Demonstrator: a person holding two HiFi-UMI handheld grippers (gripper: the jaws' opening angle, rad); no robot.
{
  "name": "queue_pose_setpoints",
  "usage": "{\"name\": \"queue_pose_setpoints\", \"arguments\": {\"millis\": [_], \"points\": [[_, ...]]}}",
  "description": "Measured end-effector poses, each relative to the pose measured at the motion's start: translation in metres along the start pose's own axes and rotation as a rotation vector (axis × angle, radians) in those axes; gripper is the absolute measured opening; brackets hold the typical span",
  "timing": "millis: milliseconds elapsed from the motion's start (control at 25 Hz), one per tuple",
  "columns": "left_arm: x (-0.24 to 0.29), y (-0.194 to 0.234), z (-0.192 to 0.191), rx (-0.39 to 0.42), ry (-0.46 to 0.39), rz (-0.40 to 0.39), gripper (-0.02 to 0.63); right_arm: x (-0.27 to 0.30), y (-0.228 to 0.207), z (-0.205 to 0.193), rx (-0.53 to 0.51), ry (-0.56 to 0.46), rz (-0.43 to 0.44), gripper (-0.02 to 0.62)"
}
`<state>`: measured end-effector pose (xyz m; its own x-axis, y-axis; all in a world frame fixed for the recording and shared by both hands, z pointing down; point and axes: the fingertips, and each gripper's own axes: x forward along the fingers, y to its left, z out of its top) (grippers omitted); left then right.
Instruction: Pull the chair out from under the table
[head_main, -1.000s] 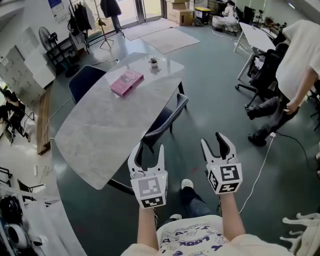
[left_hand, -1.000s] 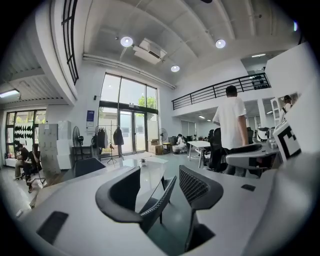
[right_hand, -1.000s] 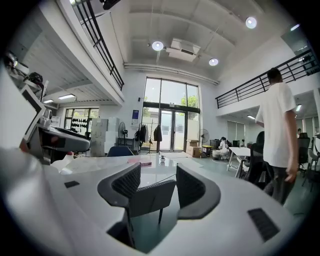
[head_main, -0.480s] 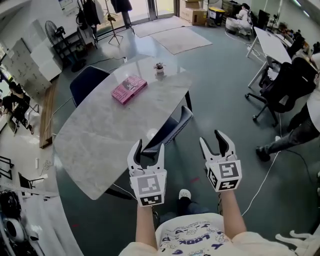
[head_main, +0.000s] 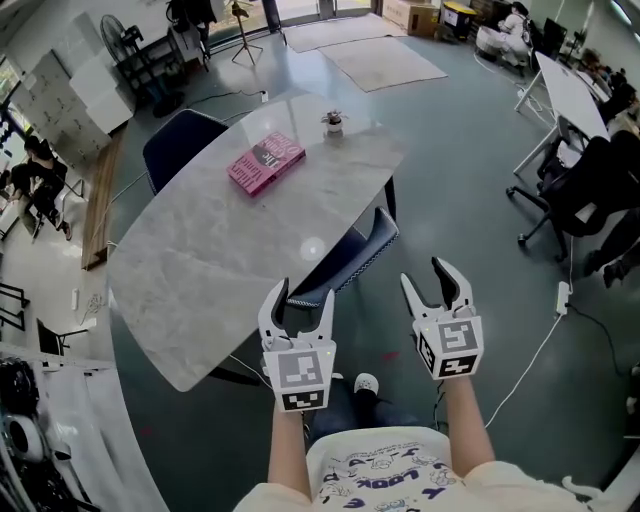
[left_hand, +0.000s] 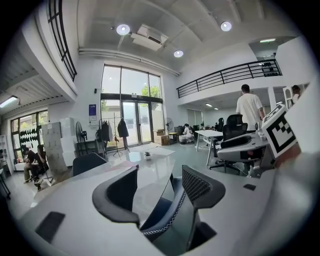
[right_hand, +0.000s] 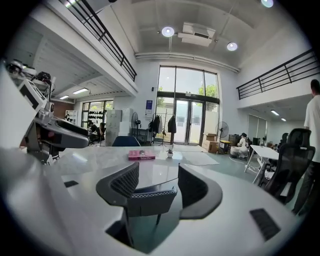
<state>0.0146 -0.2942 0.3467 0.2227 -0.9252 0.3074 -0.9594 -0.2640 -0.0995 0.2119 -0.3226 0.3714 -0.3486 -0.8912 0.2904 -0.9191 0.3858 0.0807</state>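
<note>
A dark blue chair (head_main: 362, 252) stands tucked under the near right side of the white marble table (head_main: 200, 260), only its backrest and part of its seat showing. My left gripper (head_main: 302, 297) hangs just short of the table edge and the chair's left side. Its jaws are opening, with nothing between them. My right gripper (head_main: 426, 280) is to the right of the backrest, apart from it, also opening and empty. The left gripper view looks past my left gripper (left_hand: 160, 192) at the chair (left_hand: 167, 220). In the right gripper view the backrest (right_hand: 147, 196) shows beyond my right gripper (right_hand: 157, 190).
A pink book (head_main: 266, 162) and a small potted plant (head_main: 333, 122) lie on the table. A second blue chair (head_main: 180, 150) stands at its far side. A black office chair (head_main: 590, 190), another white table (head_main: 570, 95) and a white floor cable (head_main: 545, 340) are at the right.
Both grippers have moved forward toward the chair and table, and their jaws stand a little wider. The person in white at the right is no longer in the head view.
</note>
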Motion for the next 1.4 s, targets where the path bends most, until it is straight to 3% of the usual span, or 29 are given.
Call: {"name": "queue_pose_setpoints", "arguments": {"millis": [520,760,1400], "points": [[0.039,0.016,-0.041,0.035,0.115,-0.106,0.291,0.060,0.018,-0.021,-0.130,0.128,0.080,0.276],[0.058,0.014,-0.073,0.118,0.204,-0.191,0.308,0.084,0.026,-0.036,-0.211,0.192,0.134,0.281],[0.087,0.006,-0.170,0.173,0.379,-0.419,0.327,0.132,0.060,-0.098,-0.559,0.355,0.323,0.299]]}}
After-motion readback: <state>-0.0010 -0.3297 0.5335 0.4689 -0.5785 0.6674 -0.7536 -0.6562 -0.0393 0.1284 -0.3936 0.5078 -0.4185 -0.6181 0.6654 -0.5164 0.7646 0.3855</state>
